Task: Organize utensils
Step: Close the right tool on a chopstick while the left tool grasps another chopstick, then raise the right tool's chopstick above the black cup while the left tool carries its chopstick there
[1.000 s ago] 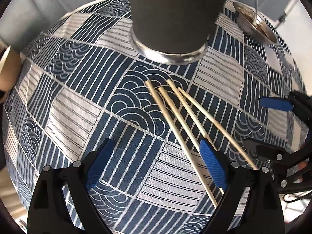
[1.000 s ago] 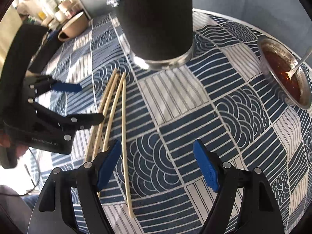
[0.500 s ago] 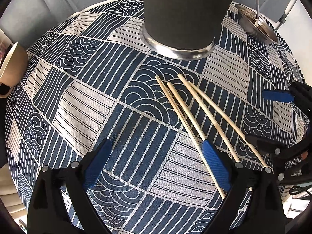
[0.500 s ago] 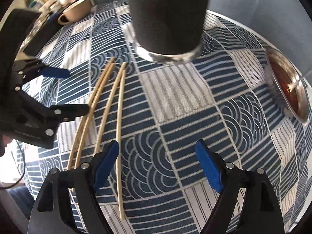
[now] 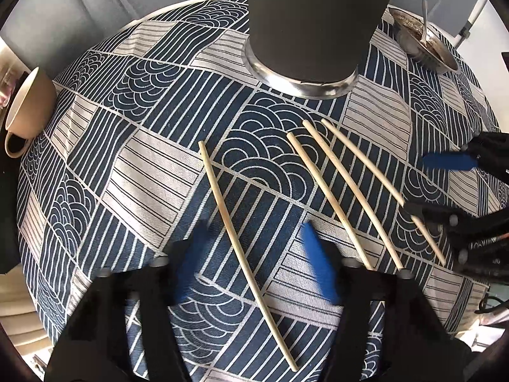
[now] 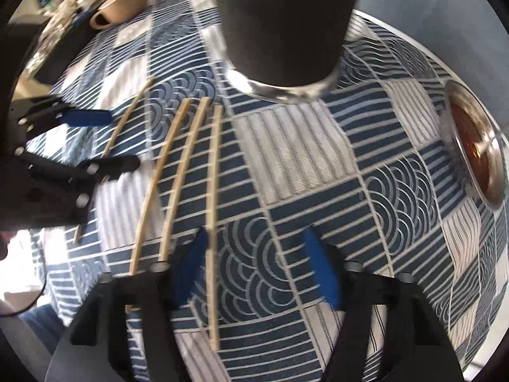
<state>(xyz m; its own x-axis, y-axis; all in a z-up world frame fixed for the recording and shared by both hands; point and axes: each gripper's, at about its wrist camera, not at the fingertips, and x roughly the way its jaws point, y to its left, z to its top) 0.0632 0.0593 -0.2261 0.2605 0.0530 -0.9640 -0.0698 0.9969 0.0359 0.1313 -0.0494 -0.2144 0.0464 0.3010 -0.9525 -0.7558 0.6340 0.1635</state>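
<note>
While both grippers' jaws are closing above the patterned cloth [image 5: 152,191], one chopstick [image 5: 241,232] is straddled lengthwise by the left gripper [image 5: 254,270], another [image 6: 213,222] lies just inside the right gripper [image 6: 254,273], neither yet pinched.

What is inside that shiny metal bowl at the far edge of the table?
The round steel bowl holds reddish-brown sauce and a metal spoon. The bowl's bottom is covered by the sauce.

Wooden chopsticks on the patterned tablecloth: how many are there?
4. One pale wooden chopstick lies between the left gripper's closing jaws; three others lie side by side toward the right gripper. None looks hidden.
</note>
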